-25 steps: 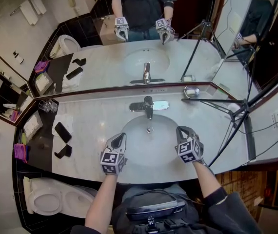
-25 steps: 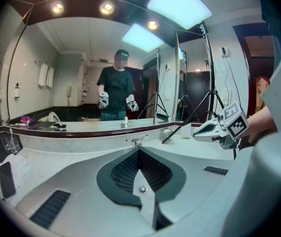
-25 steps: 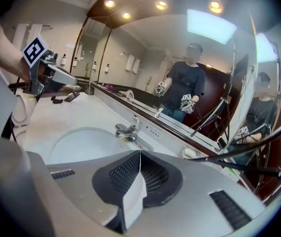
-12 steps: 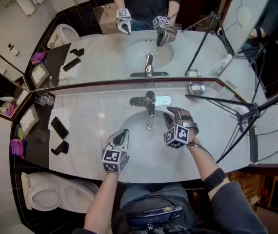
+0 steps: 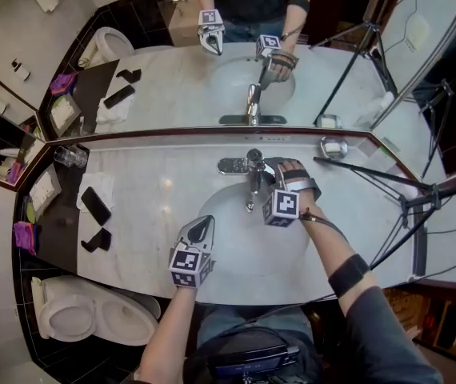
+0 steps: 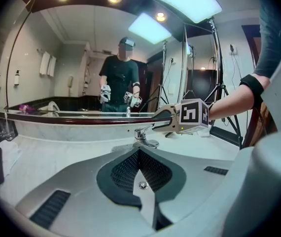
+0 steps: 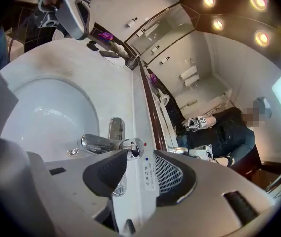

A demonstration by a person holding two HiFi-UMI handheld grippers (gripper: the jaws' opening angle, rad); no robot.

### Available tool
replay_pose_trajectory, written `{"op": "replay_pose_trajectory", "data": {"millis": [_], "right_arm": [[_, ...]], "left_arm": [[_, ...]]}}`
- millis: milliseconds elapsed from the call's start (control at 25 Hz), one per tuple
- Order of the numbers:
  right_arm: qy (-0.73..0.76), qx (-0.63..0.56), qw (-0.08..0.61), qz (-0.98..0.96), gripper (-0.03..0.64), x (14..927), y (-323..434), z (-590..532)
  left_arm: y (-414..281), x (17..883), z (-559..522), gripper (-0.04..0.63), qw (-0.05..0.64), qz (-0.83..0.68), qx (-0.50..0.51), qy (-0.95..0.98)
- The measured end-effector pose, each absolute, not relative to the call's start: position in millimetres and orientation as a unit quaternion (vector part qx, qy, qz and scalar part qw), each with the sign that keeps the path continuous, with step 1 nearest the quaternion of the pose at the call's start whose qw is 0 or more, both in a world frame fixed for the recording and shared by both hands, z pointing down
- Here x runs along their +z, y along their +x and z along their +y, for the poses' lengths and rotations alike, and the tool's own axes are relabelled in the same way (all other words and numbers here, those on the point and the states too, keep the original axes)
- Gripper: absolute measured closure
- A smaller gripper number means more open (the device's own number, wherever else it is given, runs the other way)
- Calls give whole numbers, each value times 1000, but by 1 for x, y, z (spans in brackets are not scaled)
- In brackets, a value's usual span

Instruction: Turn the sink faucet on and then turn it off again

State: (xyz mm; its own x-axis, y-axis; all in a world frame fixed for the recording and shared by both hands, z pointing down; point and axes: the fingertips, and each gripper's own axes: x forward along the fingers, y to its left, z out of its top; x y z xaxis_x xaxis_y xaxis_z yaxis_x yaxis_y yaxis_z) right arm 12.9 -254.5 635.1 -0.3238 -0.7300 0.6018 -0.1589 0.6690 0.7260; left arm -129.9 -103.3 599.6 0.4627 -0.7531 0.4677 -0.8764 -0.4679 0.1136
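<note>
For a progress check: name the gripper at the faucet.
The right gripper, jaws just opened, empty, beside the faucet; the left gripper hangs at the sink's rim.

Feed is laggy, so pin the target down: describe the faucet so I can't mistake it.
Find the pale marble counter under the mirror, then the oval sink in its middle. The faucet stands at the sink's back edge: a chrome single-lever tap with its spout reaching over the bowl. Unlike the low metal dish farther right, it stands upright.
</note>
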Motion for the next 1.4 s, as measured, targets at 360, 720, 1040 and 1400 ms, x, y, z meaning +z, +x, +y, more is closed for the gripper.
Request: {"op": "replay_pose_trajectory", "data": {"millis": [360,720,1040,1400], "right_arm": [[230,-299,541,-752,429,664,-3,-259],[216,-296,553,-748,459,672,0,-256],[227,-293,544,-753,459,665,-4,-246],[226,-292,550,-749,477,674,0,-247]], "left_arm": [[-140,612,-104,606,183,-492,181,832],[-139,613,-103,606,186,-492,179,831],[-138,616,-101,606,190,-491,179,831],[-137,620,-99,606,194,-493,179,829]]}}
